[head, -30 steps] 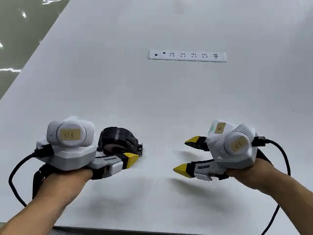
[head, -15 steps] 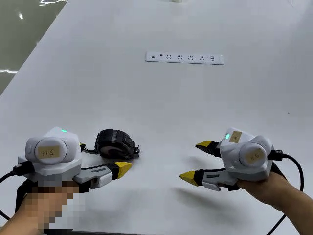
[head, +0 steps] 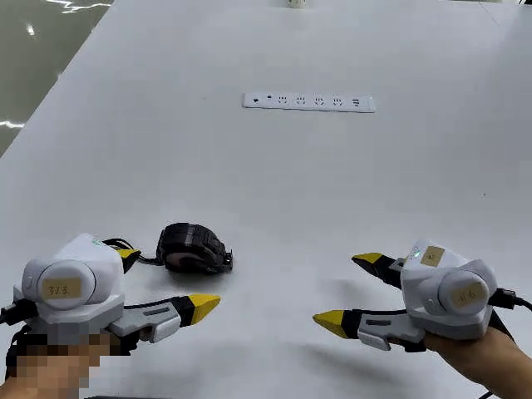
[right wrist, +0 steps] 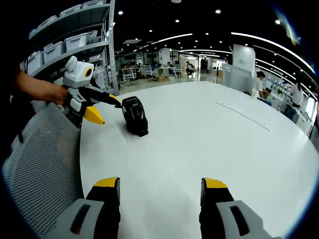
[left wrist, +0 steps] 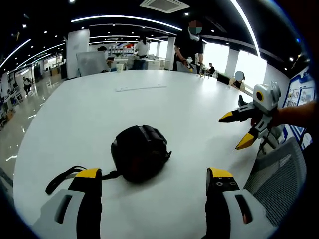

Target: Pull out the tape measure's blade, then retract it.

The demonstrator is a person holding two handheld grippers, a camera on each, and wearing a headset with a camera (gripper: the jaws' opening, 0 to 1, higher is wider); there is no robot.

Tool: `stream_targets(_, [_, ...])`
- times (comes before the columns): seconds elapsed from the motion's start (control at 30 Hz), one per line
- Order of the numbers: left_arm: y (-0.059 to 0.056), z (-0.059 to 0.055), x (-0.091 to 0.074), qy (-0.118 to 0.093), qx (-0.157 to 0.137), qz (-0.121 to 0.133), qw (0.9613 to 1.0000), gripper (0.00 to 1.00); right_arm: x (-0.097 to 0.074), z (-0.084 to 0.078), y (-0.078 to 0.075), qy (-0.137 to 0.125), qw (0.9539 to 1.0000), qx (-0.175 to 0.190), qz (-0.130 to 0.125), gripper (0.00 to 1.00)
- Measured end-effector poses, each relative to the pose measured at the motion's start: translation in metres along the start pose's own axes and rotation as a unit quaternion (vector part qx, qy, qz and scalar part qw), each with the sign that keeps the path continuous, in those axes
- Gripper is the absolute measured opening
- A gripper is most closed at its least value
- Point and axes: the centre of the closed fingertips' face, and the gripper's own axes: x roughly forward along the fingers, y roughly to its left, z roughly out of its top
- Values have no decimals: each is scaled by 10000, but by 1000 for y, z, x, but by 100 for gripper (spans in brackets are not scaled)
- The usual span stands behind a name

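Note:
A black tape measure (head: 193, 248) lies on the white table (head: 274, 183), its blade retracted and a black wrist strap (left wrist: 60, 179) trailing from it. My left gripper (head: 165, 278) is open just short of it, with the case ahead of the yellow tips and not touching them. In the left gripper view the tape measure (left wrist: 139, 152) sits past my open left gripper (left wrist: 153, 174). My right gripper (head: 347, 289) is open and empty, well to the right. The right gripper view has the tape measure (right wrist: 134, 114) far off, beyond my right gripper (right wrist: 160, 183), beside the left gripper (right wrist: 105, 110).
A white power strip (head: 307, 101) lies flat farther back on the table. The table's near edge runs just behind both grippers. People stand beyond the far side of the table in the left gripper view. A mesh chair back (right wrist: 35, 159) is beside the table.
Both grippers have drawn back toward the table's near edge. The left gripper has come away from the tape measure, which stays on the table.

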Motion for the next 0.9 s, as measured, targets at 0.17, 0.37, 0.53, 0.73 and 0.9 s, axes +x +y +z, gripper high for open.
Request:
stream_targets(0.17, [-5, -3, -4, -24, 100, -106, 9999, 86, -8, 1, -1, -182, 9996, 114, -203, 68])
stream_targets(0.37, [-10, -6, -9, -48, 365, -222, 9991, 93, -15, 1, 1, -315, 9988, 207, -322, 71])
stream_targets(0.53, [-10, -3, -12, -129, 486, -230, 9985, 97, -20, -1, 3, -361, 9981, 289, -410, 77])
stream_targets(0.73, [-13, 3, -14, -273, 474, -277, 9981, 99, -25, -2, 4, -432, 9971, 412, -479, 85])
stream_targets(0.9, [-15, 4, -16, -370, 570, -336, 9971, 99, -29, -4, 5, -455, 9964, 426, -570, 93])
